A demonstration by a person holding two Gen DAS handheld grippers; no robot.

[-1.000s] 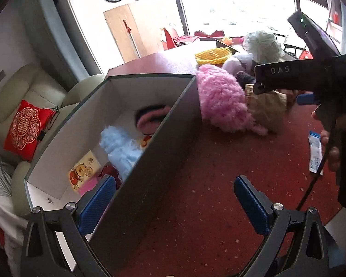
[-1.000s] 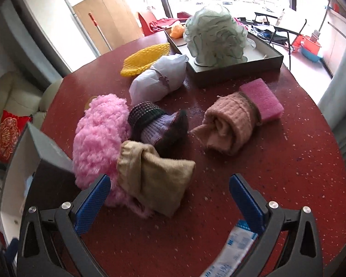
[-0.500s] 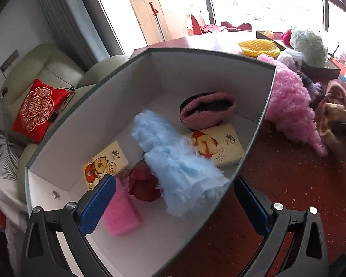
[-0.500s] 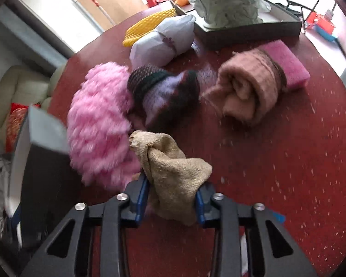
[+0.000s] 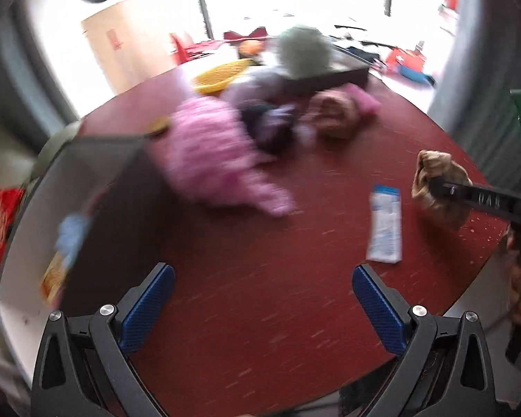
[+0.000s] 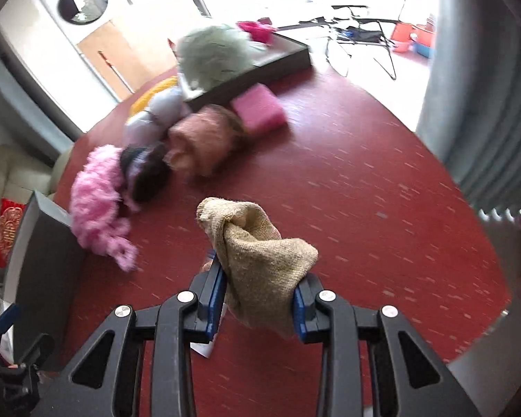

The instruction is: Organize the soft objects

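Over the red bench (image 6: 364, 180) beside the grey box (image 5: 121, 187), I'm carrying a tan cloth (image 6: 260, 253) pinched in my right tongs (image 6: 257, 299); left tongs (image 5: 260, 305) are hanging spread, empty; next I'm judging a swing over the box

Home living room, beige sofa (image 6: 14, 170) with red cushion (image 6: 7, 231), round wall clock (image 6: 83, 5), wooden door (image 6: 113, 57)

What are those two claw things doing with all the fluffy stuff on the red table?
A person is tidying soft things. The right claw is shut on a tan knitted cloth bundle, held above the dark red speckled table. The left claw is open and holds nothing. A grey open box at the left already contains a fluffy light blue piece. A fuzzy pink bundle waits on the table.
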